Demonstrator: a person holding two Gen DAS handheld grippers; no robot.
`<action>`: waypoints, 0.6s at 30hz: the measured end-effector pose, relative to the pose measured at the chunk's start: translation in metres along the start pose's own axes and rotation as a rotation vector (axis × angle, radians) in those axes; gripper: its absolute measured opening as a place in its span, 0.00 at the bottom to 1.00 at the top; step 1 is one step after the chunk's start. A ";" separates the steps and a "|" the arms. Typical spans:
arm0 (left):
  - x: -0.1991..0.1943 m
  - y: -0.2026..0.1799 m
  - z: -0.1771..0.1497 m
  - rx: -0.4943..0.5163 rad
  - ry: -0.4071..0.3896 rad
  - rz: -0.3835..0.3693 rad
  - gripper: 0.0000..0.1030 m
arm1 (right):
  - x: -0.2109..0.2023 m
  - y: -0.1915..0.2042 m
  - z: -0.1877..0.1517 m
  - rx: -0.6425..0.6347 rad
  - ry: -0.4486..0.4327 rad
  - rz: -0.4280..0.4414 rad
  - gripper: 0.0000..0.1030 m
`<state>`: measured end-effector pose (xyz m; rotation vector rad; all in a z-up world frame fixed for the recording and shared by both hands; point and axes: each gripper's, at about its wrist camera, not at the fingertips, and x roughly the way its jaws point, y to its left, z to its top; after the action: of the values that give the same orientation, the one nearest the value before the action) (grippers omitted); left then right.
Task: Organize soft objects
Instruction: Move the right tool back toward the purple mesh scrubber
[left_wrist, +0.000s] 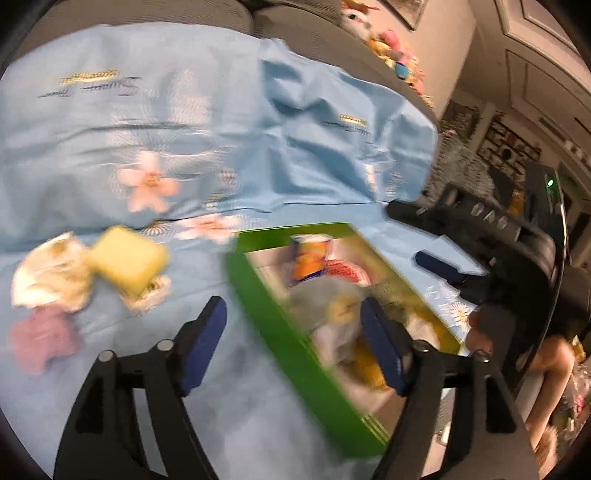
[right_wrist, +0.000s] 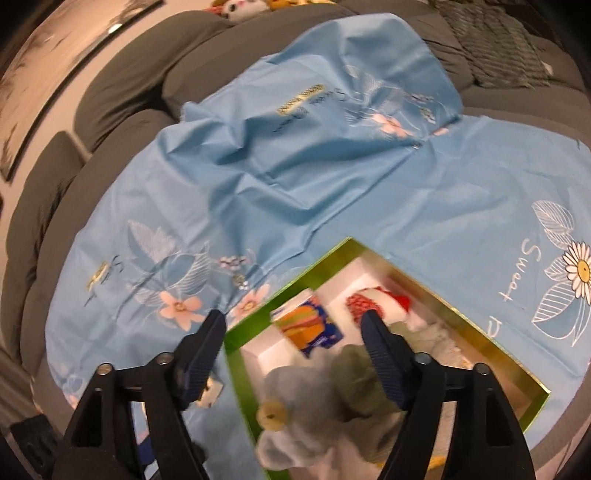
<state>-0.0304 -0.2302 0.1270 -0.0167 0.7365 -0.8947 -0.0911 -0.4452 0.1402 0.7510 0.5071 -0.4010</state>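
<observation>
Both claws stand spread and empty: left gripper (left_wrist: 293, 347), right gripper (right_wrist: 293, 349). Green box (right_wrist: 495, 360), lower centre, already holds soft items. Yellow sponge (left_wrist: 127, 260) and pink piece (left_wrist: 42, 339) (blurred) lie centre-left on blue cloth (left_wrist: 147, 129). Judged: next pick needs the left claw over the sponge.

Light-blue sheet (right_wrist: 369, 192) – pink and white flowers; bright green box (right_wrist: 236, 354), white inside; yellow sponge (left_wrist: 127, 260); grey sofa (right_wrist: 122, 88).
</observation>
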 end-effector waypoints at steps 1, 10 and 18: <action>-0.009 0.009 -0.004 -0.004 -0.002 0.028 0.78 | 0.000 0.005 -0.002 -0.014 0.000 0.010 0.80; -0.078 0.104 -0.056 -0.126 0.012 0.323 0.80 | 0.008 0.081 -0.038 -0.193 0.059 0.147 0.89; -0.110 0.187 -0.097 -0.355 0.025 0.485 0.80 | 0.053 0.165 -0.117 -0.406 0.267 0.231 0.89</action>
<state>-0.0004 -0.0047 0.0593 -0.1360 0.8681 -0.2968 0.0026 -0.2589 0.1269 0.4625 0.7176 0.0233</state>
